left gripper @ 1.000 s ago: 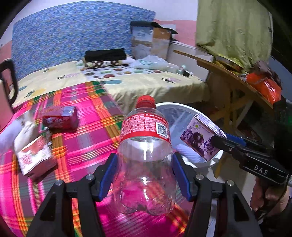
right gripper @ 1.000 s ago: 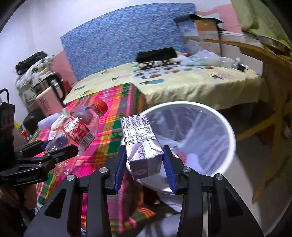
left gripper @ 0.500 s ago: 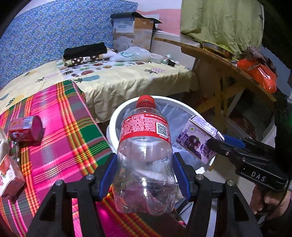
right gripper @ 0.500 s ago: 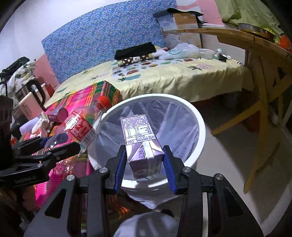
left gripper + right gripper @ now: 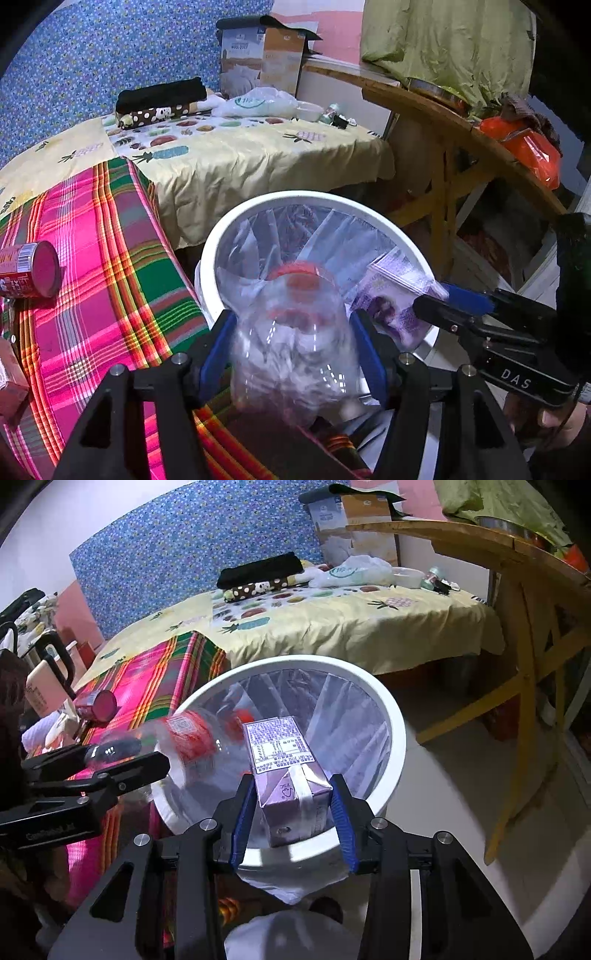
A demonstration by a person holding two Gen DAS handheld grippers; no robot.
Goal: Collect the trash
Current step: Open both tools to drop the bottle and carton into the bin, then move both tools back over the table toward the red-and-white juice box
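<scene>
A white trash bin (image 5: pixel 221 236) (image 5: pixel 391 716) with a clear liner stands beside the bed. A clear plastic bottle (image 5: pixel 295 332) with a red cap and label sits blurred between the jaws of my left gripper (image 5: pixel 293 350), tipping cap-first into the bin; the jaws stand wider than the bottle. It also shows in the right wrist view (image 5: pixel 184 738). My right gripper (image 5: pixel 293 819) has its jaws spread a little wider than a purple carton (image 5: pixel 288 775) over the bin's near rim; the carton also shows in the left wrist view (image 5: pixel 391 302).
A red can (image 5: pixel 29 269) (image 5: pixel 96 705) lies on the pink plaid cloth (image 5: pixel 103 280). A small carton (image 5: pixel 11 384) is at the left edge. A yellow bedsheet (image 5: pixel 240 155) with clutter lies behind. A wooden table (image 5: pixel 443 122) stands at right.
Both grippers moved over the bin. The left jaws widened and the bottle tips forward, blurred. The right jaws widened around the carton.
</scene>
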